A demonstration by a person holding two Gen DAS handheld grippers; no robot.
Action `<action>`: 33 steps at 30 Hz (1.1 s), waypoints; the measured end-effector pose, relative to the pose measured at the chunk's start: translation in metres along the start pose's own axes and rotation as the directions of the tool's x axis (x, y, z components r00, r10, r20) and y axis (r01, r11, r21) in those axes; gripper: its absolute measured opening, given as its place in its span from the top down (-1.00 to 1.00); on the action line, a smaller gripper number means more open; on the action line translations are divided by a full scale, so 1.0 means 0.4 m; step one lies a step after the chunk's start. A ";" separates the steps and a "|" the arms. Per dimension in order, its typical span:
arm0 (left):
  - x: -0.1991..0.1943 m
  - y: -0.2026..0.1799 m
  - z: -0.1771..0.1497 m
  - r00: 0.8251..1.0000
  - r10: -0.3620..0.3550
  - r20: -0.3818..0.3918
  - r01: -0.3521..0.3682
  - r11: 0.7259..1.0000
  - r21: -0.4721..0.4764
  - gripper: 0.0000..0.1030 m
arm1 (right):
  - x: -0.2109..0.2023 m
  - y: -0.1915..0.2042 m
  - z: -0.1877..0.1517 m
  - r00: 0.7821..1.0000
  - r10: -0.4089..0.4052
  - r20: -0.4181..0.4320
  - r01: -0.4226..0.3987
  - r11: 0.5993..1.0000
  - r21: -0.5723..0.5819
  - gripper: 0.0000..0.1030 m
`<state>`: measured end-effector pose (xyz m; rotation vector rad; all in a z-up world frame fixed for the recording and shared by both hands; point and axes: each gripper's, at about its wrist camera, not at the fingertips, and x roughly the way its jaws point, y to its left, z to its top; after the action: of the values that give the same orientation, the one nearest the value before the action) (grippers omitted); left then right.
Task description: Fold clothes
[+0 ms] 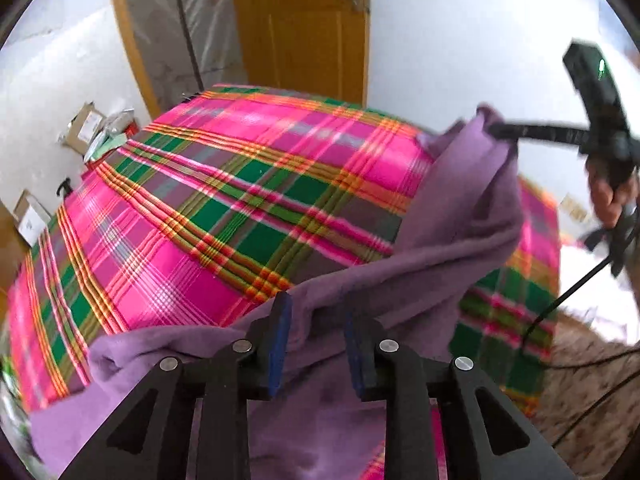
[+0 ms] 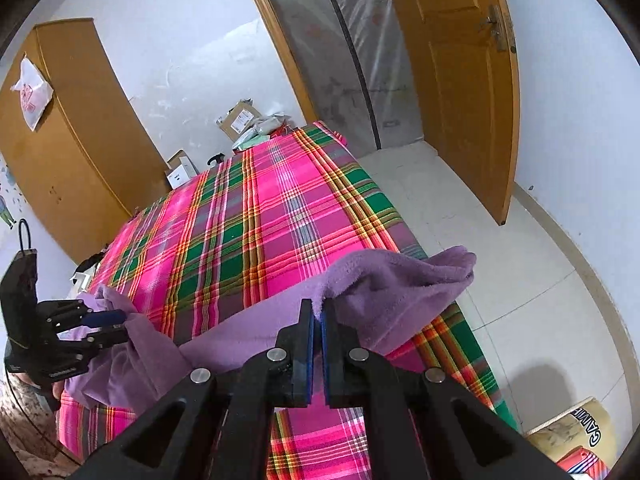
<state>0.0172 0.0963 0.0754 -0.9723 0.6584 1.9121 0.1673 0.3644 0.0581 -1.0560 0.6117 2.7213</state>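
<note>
A purple fleece garment (image 1: 460, 220) hangs stretched between both grippers above a bed with a pink and green plaid sheet (image 1: 220, 200). In the left wrist view my left gripper (image 1: 316, 304) has a thick fold of the fleece bunched between its blue pads. My right gripper (image 1: 494, 128) pinches the far upper corner, with a hand (image 1: 608, 196) on its handle. In the right wrist view my right gripper (image 2: 317, 304) is shut tight on the garment's (image 2: 400, 288) edge. The left gripper (image 2: 124, 326) grips the other end at far left over the plaid sheet (image 2: 260, 220).
An orange wooden door (image 2: 460, 80) stands open on the right beside a plastic-covered doorway. A wooden wardrobe (image 2: 80, 120) and cardboard boxes (image 2: 240, 120) line the far wall. Pale tiled floor (image 2: 520, 280) runs right of the bed. A yellow cushion (image 2: 576, 436) lies low right.
</note>
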 end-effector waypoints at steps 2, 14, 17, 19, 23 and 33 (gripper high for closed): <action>0.016 0.004 0.008 1.000 0.020 -0.023 -0.020 1.000 0.011 0.48 | 0.001 0.001 -0.004 1.000 0.000 -0.003 0.000 1.000 0.002 0.94; 0.089 0.028 0.057 0.991 -0.066 -0.120 0.065 0.998 -0.013 0.67 | -0.009 0.010 -0.012 1.000 -0.002 -0.001 0.002 1.000 -0.012 0.94; 0.082 0.038 0.063 0.994 -0.052 -0.101 0.048 0.998 -0.040 0.83 | -0.008 0.013 0.000 1.000 -0.004 0.007 0.005 1.000 -0.023 0.94; 0.072 0.051 0.068 0.996 -0.054 -0.078 0.049 0.997 -0.065 0.86 | -0.005 0.016 0.011 1.000 -0.007 0.013 0.007 0.999 -0.031 0.94; 0.061 0.077 0.079 0.998 -0.042 -0.048 0.037 0.994 -0.105 0.88 | 0.004 0.024 0.043 0.999 -0.014 0.028 0.016 0.998 -0.061 0.94; 0.039 0.151 0.098 1.000 0.006 0.006 -0.005 0.976 -0.216 0.89 | 0.057 0.036 0.151 0.998 -0.019 0.068 0.027 0.993 -0.114 0.94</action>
<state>-0.0550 0.1036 0.0882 -1.0993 0.4555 2.0214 0.1095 0.3772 0.0877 -0.9854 0.4345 2.7879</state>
